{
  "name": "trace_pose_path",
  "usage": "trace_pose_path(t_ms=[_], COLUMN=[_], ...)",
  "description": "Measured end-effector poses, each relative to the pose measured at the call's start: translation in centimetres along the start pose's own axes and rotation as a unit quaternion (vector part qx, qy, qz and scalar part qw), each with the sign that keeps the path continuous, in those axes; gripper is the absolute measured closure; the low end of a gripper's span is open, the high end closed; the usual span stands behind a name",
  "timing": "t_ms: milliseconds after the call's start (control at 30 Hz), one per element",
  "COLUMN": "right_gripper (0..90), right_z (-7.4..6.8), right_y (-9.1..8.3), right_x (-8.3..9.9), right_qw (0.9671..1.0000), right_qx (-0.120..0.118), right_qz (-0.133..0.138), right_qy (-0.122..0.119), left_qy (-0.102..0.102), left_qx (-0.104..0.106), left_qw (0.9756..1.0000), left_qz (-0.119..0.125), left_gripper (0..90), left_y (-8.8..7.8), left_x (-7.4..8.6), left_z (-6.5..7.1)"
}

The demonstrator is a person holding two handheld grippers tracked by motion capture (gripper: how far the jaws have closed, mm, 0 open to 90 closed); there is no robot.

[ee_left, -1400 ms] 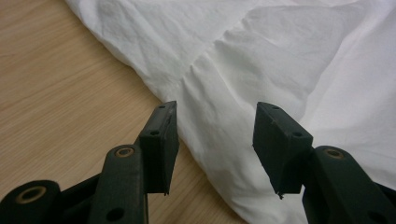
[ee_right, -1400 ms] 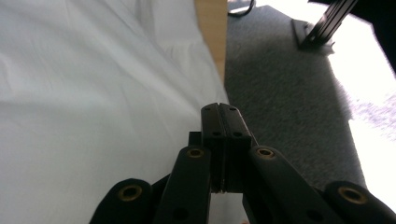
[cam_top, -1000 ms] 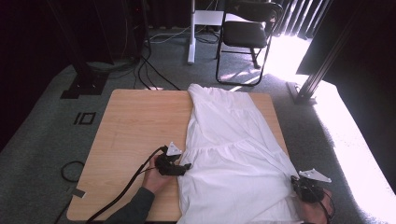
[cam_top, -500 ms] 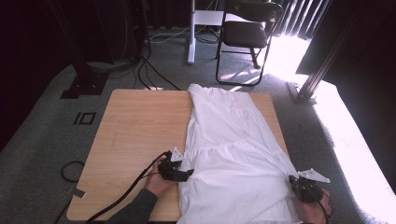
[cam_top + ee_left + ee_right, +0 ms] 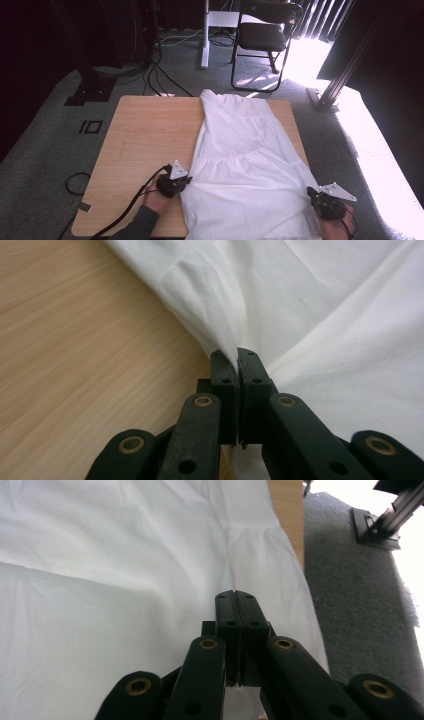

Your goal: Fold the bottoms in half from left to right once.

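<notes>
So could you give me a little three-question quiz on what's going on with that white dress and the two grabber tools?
1. True or false: the left gripper has its jaws pinched on the edge of the white dress.
2. What does the dress lie on? A) the carpet B) the wooden table C) the black chair
3. Fill in: in the high view, the right gripper is at the dress's near ____ corner.

Key
1. True: cloth is gathered between the closed jaws, which have just been closing.
2. B
3. Right; its jaws are shut, though the right gripper view leaves unclear whether cloth is caught between them.
</notes>
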State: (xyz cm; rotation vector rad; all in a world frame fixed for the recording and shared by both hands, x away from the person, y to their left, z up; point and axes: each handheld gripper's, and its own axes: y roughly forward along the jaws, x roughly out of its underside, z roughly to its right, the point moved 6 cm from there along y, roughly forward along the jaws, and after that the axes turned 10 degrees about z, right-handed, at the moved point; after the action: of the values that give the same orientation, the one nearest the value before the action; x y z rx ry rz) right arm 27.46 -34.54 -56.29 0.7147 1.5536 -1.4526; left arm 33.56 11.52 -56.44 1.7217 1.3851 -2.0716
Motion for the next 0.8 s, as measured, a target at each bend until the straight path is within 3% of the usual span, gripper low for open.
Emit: trace_pose_path(t_ms=[67, 100, 167, 267, 333, 433, 500, 633, 667, 700, 733, 767, 800], right_gripper=[90.0, 90.0, 90.0, 90.0, 90.0, 90.0, 90.0, 90.0, 90.0, 90.0, 90.0, 90.0, 90.0], right_z=[-0.5, -0.7, -2.5, -4.1, -5.2, -6.0, -5.8, -4.4, -4.4, -3.9, -3.0, -2.8, -2.1], right_y=[-0.3, -0.5, -0.9, -0.9, -0.8, -1.3, -2.1, -4.6, -4.6, -5.2, -6.3, -6.6, -7.0], right_x=[-0.1, -0.2, -0.5, -0.7, -1.0, -1.6, -2.3, -4.3, -4.3, -4.8, -5.6, -5.7, -5.9], right_qw=[1.0, 0.9999, 0.9992, 0.9982, 0.9973, 0.9971, 0.9968, 0.9955, 0.9955, 0.9948, 0.9929, 0.9925, 0.9916], right_qx=[-0.006, -0.008, -0.035, -0.056, -0.068, -0.063, -0.055, -0.021, -0.021, -0.009, 0.011, 0.017, 0.033], right_qz=[0.006, 0.008, 0.019, 0.019, 0.023, 0.035, 0.053, 0.091, 0.091, 0.1, 0.118, 0.121, 0.125], right_qy=[0.001, -0.001, 0.0, -0.011, -0.019, -0.024, -0.024, -0.018, -0.018, -0.018, -0.011, -0.01, -0.006], left_qy=[-0.002, -0.008, -0.014, -0.02, -0.034, -0.051, -0.055, -0.044, -0.044, -0.039, -0.039, -0.04, -0.037], left_qx=[-0.006, -0.021, -0.032, -0.05, -0.048, -0.037, -0.027, 0.006, 0.006, 0.024, 0.03, 0.05, 0.055], left_qw=[1.0, 0.9997, 0.9993, 0.9983, 0.9982, 0.9979, 0.9975, 0.9959, 0.9959, 0.9935, 0.993, 0.9907, 0.9903], left_qz=[-0.001, -0.007, -0.011, -0.021, -0.016, 0.012, 0.033, 0.079, 0.079, 0.104, 0.108, 0.12, 0.122], left_gripper=[89.4, 89.4, 89.4, 89.3, 88.9, 87.1, 87.9, 88.8, 88.6, 88.6, 80.9, 80.2, 76.6], left_y=[-0.6, -2.2, -3.2, -4.5, -4.9, -5.4, -5.8, -6.3, -6.3, -6.3, -6.3, -6.0, -5.8], left_x=[0.2, 1.3, 2.2, 3.5, 3.9, 3.4, 2.4, -0.4, -0.4, -1.9, -2.2, -2.9, -3.2], left_z=[-0.5, -2.0, -2.8, -3.7, -4.0, -3.9, -3.6, -1.9, -1.9, -0.8, -0.6, 0.0, 0.3])
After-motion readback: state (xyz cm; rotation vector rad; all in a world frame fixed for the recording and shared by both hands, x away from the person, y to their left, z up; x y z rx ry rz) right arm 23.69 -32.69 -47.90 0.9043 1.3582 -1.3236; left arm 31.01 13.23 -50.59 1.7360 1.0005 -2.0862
